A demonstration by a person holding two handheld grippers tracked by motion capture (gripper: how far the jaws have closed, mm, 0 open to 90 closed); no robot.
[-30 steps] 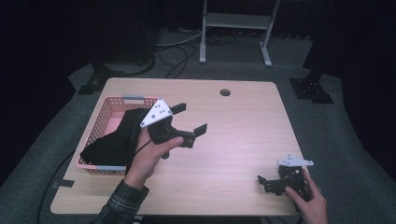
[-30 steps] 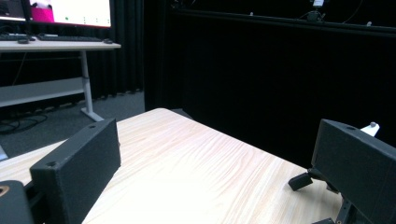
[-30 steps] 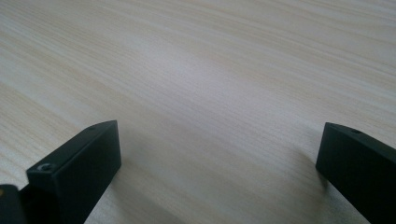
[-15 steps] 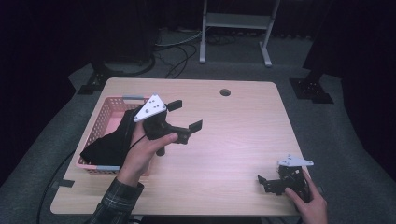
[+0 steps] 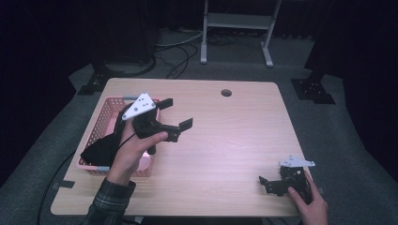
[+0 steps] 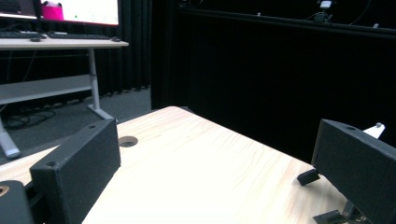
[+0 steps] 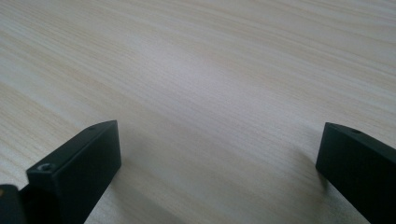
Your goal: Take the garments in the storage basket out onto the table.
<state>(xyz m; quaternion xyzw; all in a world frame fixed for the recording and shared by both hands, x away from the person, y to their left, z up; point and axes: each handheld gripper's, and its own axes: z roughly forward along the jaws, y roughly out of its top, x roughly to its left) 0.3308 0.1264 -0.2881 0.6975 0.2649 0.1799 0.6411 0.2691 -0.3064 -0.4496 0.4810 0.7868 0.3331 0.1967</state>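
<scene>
Nothing looks started: left tongs (image 5: 174,117) gape wide and empty, with the pink basket (image 5: 101,124) of dark cloth (image 5: 101,147) just behind; right tongs (image 5: 272,183) rest wide on the desk (image 5: 225,136).

Pink basket (image 5: 101,129) sitting at the table's (image 5: 225,140) left edge
A black cloth (image 5: 101,147) is lying inside it, spilling over the near left rim.

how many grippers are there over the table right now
2. The left gripper is held above the table beside the pink basket, jaws open. The right gripper sits low at the table's near right corner, jaws open.
</scene>
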